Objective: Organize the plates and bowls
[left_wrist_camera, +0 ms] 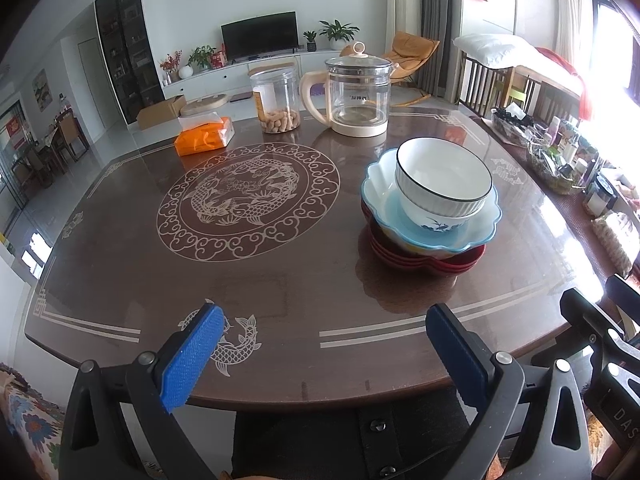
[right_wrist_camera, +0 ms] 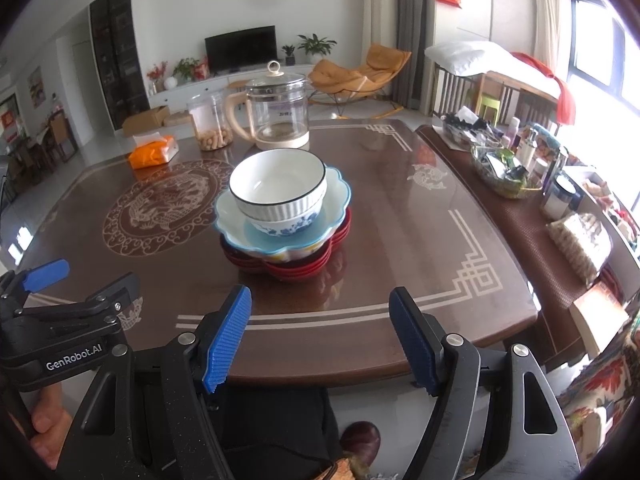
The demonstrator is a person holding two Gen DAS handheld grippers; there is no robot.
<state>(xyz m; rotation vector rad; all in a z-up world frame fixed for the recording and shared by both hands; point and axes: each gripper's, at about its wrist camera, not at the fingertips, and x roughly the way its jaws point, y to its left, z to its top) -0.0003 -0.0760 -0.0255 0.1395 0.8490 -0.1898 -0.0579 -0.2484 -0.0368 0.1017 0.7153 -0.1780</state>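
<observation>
One stack of dishes stands on the brown table [left_wrist_camera: 120, 264] [right_wrist_camera: 400, 216]. A ribbed white bowl with a dark rim [left_wrist_camera: 443, 180] [right_wrist_camera: 278, 186] sits on top, inside a white bowl with blue flowers [left_wrist_camera: 436, 222] [right_wrist_camera: 286, 226]. Both rest in a pale blue scalloped dish [left_wrist_camera: 476, 232] [right_wrist_camera: 338, 196], which lies on red scalloped plates [left_wrist_camera: 424, 262] [right_wrist_camera: 304, 268]. My left gripper [left_wrist_camera: 326, 320] hangs open above the table's near edge, left of the stack. My right gripper [right_wrist_camera: 322, 300] is open too, short of the stack, with nothing between its fingers.
At the table's far side stand a glass kettle [left_wrist_camera: 358, 96] [right_wrist_camera: 278, 110], a plastic jar of peanuts [left_wrist_camera: 276, 100] [right_wrist_camera: 210, 122] and an orange tissue pack [left_wrist_camera: 204, 136] [right_wrist_camera: 154, 152]. A side counter [right_wrist_camera: 520, 216] crowded with bottles and baskets runs along the right.
</observation>
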